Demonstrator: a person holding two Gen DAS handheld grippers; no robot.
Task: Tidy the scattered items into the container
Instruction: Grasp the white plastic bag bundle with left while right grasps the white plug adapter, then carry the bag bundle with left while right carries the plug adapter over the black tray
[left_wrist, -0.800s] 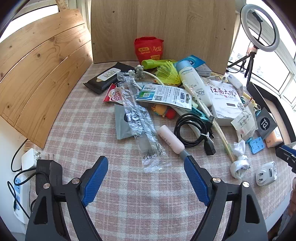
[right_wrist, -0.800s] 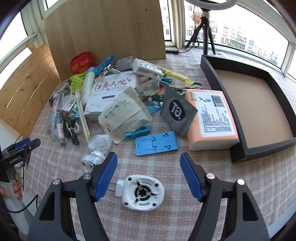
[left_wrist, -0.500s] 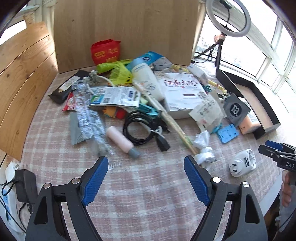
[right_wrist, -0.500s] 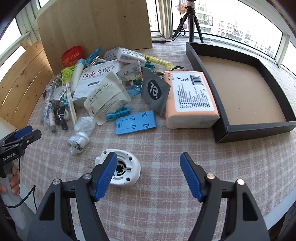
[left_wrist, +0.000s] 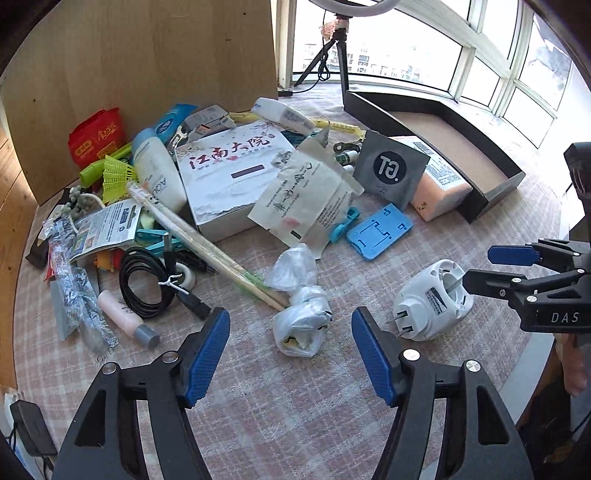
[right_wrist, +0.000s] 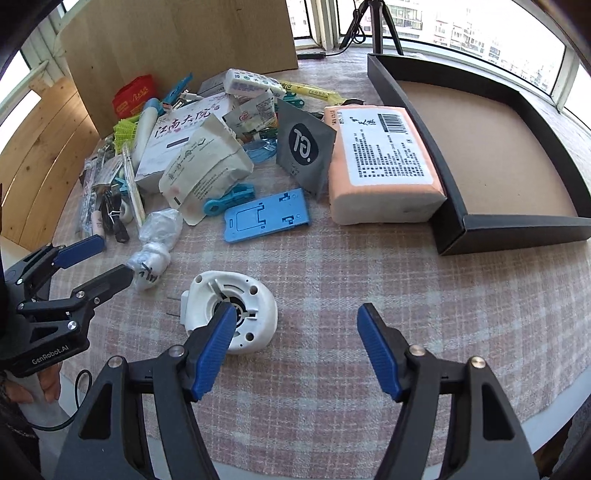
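A black tray (right_wrist: 461, 225) with a brown floor stands at the right, also in the left wrist view (left_wrist: 491, 192). Scattered items lie in a pile left of it. My left gripper (left_wrist: 290, 350) is open and empty, just short of a crumpled plastic-wrapped bundle (left_wrist: 301, 325), which also shows in the right wrist view (right_wrist: 151, 264). My right gripper (right_wrist: 295, 350) is open and empty; its left finger overlaps a white plug adapter (right_wrist: 229, 314), which also shows in the left wrist view (left_wrist: 432, 299).
The pile holds an orange tissue pack (right_wrist: 380, 162), blue phone stand (right_wrist: 266, 216), grey GL pouch (right_wrist: 304, 147), white box (left_wrist: 229, 177), lotion bottle (left_wrist: 159, 173), black cable (left_wrist: 147, 284), pink tube (left_wrist: 125, 319) and chopsticks (left_wrist: 207, 247). Wooden boards (left_wrist: 140, 66) stand behind. The table edge is close in front.
Both grippers have swung right and come closer to the table. The bundle now sits between my left fingers' line, and the adapter has moved under my right gripper's left finger.
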